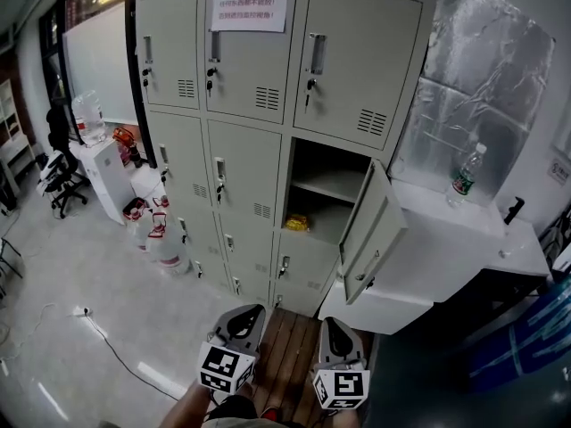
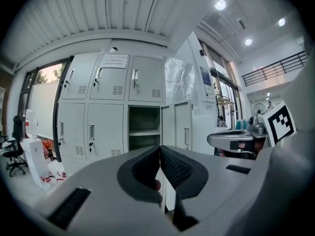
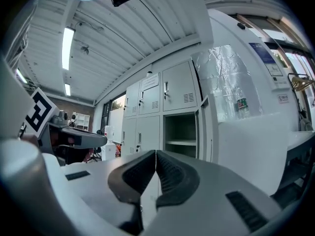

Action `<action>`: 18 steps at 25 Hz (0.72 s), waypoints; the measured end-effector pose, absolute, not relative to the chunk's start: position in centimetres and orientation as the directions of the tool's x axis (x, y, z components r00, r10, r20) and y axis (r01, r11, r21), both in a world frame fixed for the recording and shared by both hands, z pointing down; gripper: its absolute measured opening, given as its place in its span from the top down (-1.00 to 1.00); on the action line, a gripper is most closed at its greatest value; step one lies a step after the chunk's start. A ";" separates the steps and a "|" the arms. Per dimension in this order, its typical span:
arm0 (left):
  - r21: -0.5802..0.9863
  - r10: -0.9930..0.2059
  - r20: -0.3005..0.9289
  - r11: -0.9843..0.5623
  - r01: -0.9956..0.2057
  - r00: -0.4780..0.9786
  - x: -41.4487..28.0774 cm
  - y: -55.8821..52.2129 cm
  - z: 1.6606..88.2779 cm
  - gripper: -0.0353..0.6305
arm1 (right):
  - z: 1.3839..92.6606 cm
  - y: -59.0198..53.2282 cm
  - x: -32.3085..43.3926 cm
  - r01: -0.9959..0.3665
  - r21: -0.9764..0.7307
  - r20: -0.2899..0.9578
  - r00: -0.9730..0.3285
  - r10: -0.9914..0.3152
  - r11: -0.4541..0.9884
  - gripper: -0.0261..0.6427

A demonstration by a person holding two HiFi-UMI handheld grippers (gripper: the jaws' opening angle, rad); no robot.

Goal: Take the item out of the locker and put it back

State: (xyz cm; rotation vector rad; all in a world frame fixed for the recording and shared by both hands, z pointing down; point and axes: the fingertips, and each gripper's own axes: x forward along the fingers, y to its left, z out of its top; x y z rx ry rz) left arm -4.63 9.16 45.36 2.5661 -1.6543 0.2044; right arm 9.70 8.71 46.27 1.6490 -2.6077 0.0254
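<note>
Yellow item [image 1: 297,224] sits in locker [image 1: 332,160], far from left claw [image 1: 253,311], right claw [image 1: 328,323], both closed.

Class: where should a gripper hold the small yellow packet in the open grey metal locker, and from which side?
Probably the small yellow packet by its near edge, from the front under the inner shelf: it lies low on the left, the grey door open rightward.

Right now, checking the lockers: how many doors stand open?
1: the open door, right column, second row, swung toward the white counter. Others in view look shut; lowest ones partly hidden.
</note>
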 end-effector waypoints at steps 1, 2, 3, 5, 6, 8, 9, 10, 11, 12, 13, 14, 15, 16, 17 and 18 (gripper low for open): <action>-0.002 -0.900 0.157 -0.412 -0.911 0.407 -4.7 8.2 45.5 0.82 | 46.4 7.8 9.6 -0.902 0.018 0.058 -0.430 -0.901 0.431 0.87; 0.001 -0.899 0.159 -0.413 -0.911 0.408 -4.7 7.1 45.7 0.82 | 46.5 6.8 9.5 -0.901 0.021 0.059 -0.431 -0.901 0.433 0.87; 0.003 -0.898 0.161 -0.416 -0.910 0.411 -4.7 6.0 45.8 0.82 | 46.6 5.7 9.5 -0.901 0.024 0.059 -0.432 -0.900 0.434 0.87; 0.007 -0.894 0.163 -0.422 -0.907 0.418 -4.7 3.5 46.0 0.82 | 46.7 3.4 9.4 -0.901 0.027 0.059 -0.431 -0.901 0.433 0.87; 0.009 -0.892 0.164 -0.426 -0.905 0.421 -4.7 2.2 46.1 0.82 | 46.8 2.2 9.4 -0.903 0.025 0.060 -0.427 -0.902 0.429 0.87; 0.012 -0.887 0.171 -0.432 -0.902 0.428 -4.8 -0.8 46.5 0.82 | 47.0 -0.5 9.3 -0.908 0.020 0.065 -0.416 -0.907 0.418 0.87; 0.013 -0.885 0.179 -0.436 -0.900 0.431 -4.9 -2.3 46.8 0.82 | 47.3 -1.9 9.2 -0.912 0.016 0.072 -0.409 -0.910 0.411 0.87; 0.016 -0.881 0.190 -0.439 -0.898 0.434 -4.9 -3.7 47.1 0.82 | 47.7 -3.3 9.2 -0.915 0.009 0.084 -0.401 -0.912 0.403 0.87; 0.021 -0.877 0.201 -0.442 -0.897 0.437 -5.0 -5.1 47.4 0.82 | 48.1 -4.5 9.1 -0.918 0.000 0.097 -0.395 -0.913 0.397 0.87; 0.027 -0.874 0.207 -0.444 -0.896 0.440 -5.1 -6.4 47.6 0.82 | 48.5 -5.7 8.9 -0.919 -0.008 0.108 -0.393 -0.913 0.395 0.87; 0.033 -0.872 0.209 -0.446 -0.895 0.442 -5.2 -7.8 47.8 0.82 | 48.9 -7.0 8.7 -0.918 -0.014 0.116 -0.394 -0.912 0.395 0.87; 0.037 -0.870 0.213 -0.446 -0.894 0.444 -5.4 -9.2 48.1 0.82 | 49.2 -8.3 8.4 -0.918 -0.017 0.123 -0.395 -0.910 0.396 0.87; 0.041 -0.868 0.222 -0.448 -0.893 0.445 -5.5 -10.5 48.5 0.82 | 49.7 -9.5 8.1 -0.919 -0.022 0.132 -0.393 -0.910 0.394 0.87; 0.045 -0.863 0.237 -0.450 -0.892 0.447 -5.7 -11.7 49.0 0.82 | 50.2 -10.7 7.9 -0.920 -0.028 0.143 -0.390 -0.909 0.391 0.87; 0.051 -0.857 0.254 -0.452 -0.891 0.449 -5.7 -12.9 49.6 0.82 | 50.7 -11.8 7.7 -0.921 -0.033 0.155 -0.389 -0.908 0.388 0.87; 0.057 -0.852 0.265 -0.454 -0.889 0.452 -5.8 -14.0 50.2 0.82 | 51.2 -12.9 7.5 -0.921 -0.037 0.165 -0.388 -0.907 0.387 0.87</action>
